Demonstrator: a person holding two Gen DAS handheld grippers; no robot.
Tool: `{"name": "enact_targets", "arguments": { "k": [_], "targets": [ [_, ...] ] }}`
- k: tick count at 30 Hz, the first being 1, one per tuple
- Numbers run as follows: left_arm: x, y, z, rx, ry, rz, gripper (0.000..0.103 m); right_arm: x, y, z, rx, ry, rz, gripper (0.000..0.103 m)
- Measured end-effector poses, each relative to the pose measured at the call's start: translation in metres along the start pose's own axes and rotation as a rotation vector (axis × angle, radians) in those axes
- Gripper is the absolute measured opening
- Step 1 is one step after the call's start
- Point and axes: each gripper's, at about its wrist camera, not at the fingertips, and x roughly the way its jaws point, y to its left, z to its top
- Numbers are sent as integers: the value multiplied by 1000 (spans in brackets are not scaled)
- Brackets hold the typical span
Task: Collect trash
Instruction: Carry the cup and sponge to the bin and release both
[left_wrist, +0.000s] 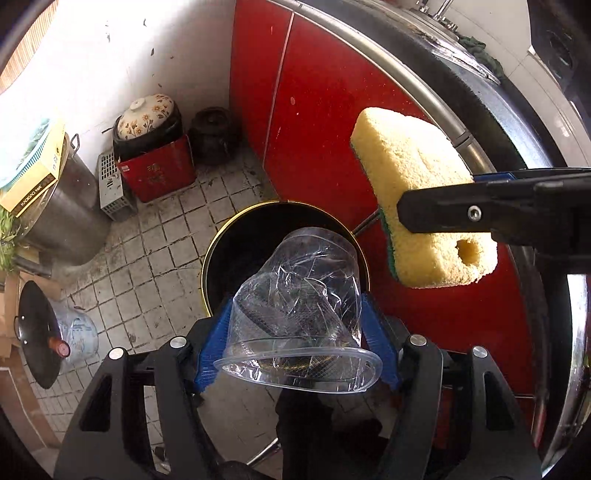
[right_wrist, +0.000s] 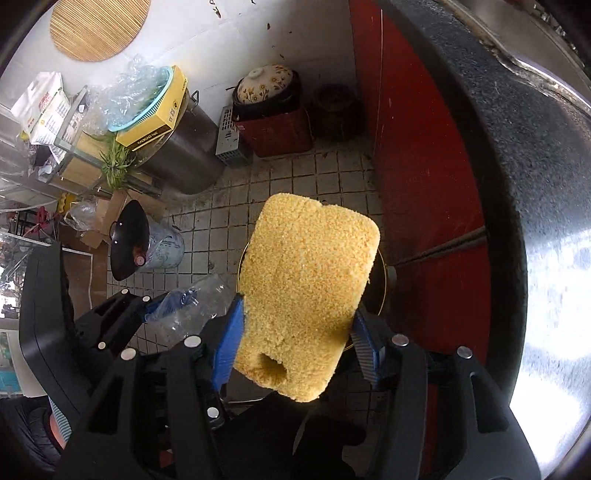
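My left gripper (left_wrist: 297, 332) is shut on a crumpled clear plastic cup (left_wrist: 299, 317), held just above a round black trash bin (left_wrist: 229, 258) with a gold rim on the floor. My right gripper (right_wrist: 297, 332) is shut on a yellow sponge (right_wrist: 306, 288) with a green back and a hole near one end. The sponge (left_wrist: 417, 206) also shows in the left wrist view, up and right of the cup, beside the bin. The cup (right_wrist: 195, 302) shows left of the sponge in the right wrist view. The sponge hides most of the bin (right_wrist: 384, 291) there.
Red cabinet doors (left_wrist: 332, 129) and a dark counter edge (left_wrist: 491, 110) stand at the right. On the tiled floor (left_wrist: 155, 258) at the back are a red box with a flowered pot (left_wrist: 147, 118), a dark jar (left_wrist: 214, 133), a steel stockpot (left_wrist: 62, 221) and a wok lid (left_wrist: 37, 332).
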Motion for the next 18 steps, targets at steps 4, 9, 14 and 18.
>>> {"name": "enact_targets", "arguments": {
  "k": [4,9,14,18],
  "targets": [
    [9,7,4,-13,8,20,85,7,-1,8,-1,9,3,78],
    [6,9,6,-27,14,32,85,-1,-6,9,2,-5,13,78],
    [-16,-6,11,16,-12,51,85,-39,-13,-6,11,-70,11,79],
    [-46,-47,15,144,-60,69,86,-89,-30,-34,47,-152,-15,80]
  ]
}}
